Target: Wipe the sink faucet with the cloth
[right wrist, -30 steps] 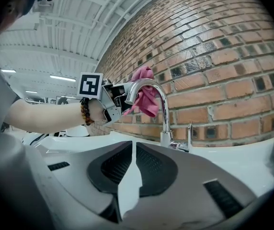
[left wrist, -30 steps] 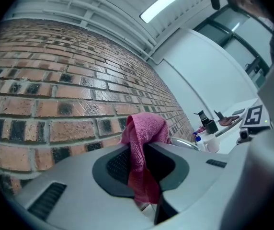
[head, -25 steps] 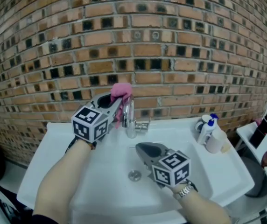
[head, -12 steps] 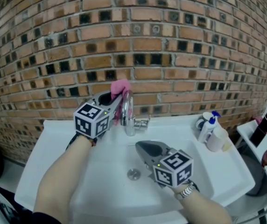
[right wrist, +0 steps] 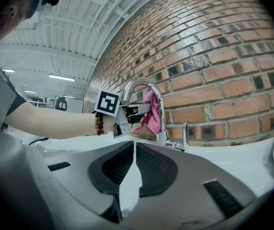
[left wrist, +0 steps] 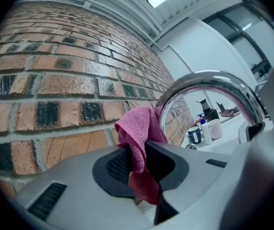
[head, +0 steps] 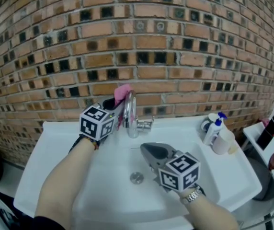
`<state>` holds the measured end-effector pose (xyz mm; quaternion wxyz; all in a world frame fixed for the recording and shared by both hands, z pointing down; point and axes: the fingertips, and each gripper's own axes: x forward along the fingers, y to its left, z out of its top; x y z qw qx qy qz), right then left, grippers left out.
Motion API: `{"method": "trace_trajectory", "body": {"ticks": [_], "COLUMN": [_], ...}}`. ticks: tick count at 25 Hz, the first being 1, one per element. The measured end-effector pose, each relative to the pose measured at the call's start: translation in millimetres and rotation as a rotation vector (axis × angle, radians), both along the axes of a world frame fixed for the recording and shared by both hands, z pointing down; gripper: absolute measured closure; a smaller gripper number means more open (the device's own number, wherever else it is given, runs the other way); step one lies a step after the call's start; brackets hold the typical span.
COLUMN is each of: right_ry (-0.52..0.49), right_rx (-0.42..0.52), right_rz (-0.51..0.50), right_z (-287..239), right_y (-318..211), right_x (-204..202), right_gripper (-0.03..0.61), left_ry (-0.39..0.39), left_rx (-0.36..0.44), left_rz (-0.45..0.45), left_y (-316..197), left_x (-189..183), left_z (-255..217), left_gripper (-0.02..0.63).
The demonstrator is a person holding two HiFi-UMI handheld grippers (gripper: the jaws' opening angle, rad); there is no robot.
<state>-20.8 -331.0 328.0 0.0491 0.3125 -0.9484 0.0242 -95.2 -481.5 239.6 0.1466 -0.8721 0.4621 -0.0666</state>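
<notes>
Left gripper [left wrist: 138, 163]: the jaws are clamped on a fold of the pink cloth [left wrist: 139, 140]; the gripper is held about level, just left of the faucet [head: 131, 115], with its marker cube turned toward the camera.
Fingers of the left gripper [left wrist: 120, 166]: the cloth is pinched between the dark ribbed pads, one bunch standing above them and a darker tail hanging below.
Cloth, position: it is pressed against the faucet's arched chrome spout near the top of the bend, between the spout and the brick wall [head: 185, 47].
Faucet: it is mounted upright at the back edge of the white sink [head: 55, 145]; a short lever is seen projecting to its right at the base.
Right gripper [right wrist: 129, 163]: it is held low over the basin, in front of the faucet and well apart from it.
Fingers of the right gripper [right wrist: 149, 169]: the pads are brought together at the tips, with only a thin slit left behind them; nothing is held between them.
Drain [head: 136, 178]: it is seen on the basin floor, just left of the right gripper.
Right rim of the sink: a blue-topped bottle [head: 212, 131] and a white cup [head: 222, 145] are set side by side.
</notes>
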Motion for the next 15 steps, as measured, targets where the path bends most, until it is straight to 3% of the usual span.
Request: {"method": "trace_trajectory", "body": {"ticks": [15], "right_ry": [0.003], "right_rx": [-0.008], "right_rz": [0.004], "right_z": [2.8], "right_y": [-3.4], "right_x": [3.1], "right_gripper": [0.563], "left_ry": [-0.081], "left_rx": [-0.1], "left_rz": [-0.02], "left_y": [-16.4], "left_x": [-2.5], "left_z": [52.7], "left_gripper": [0.545]}}
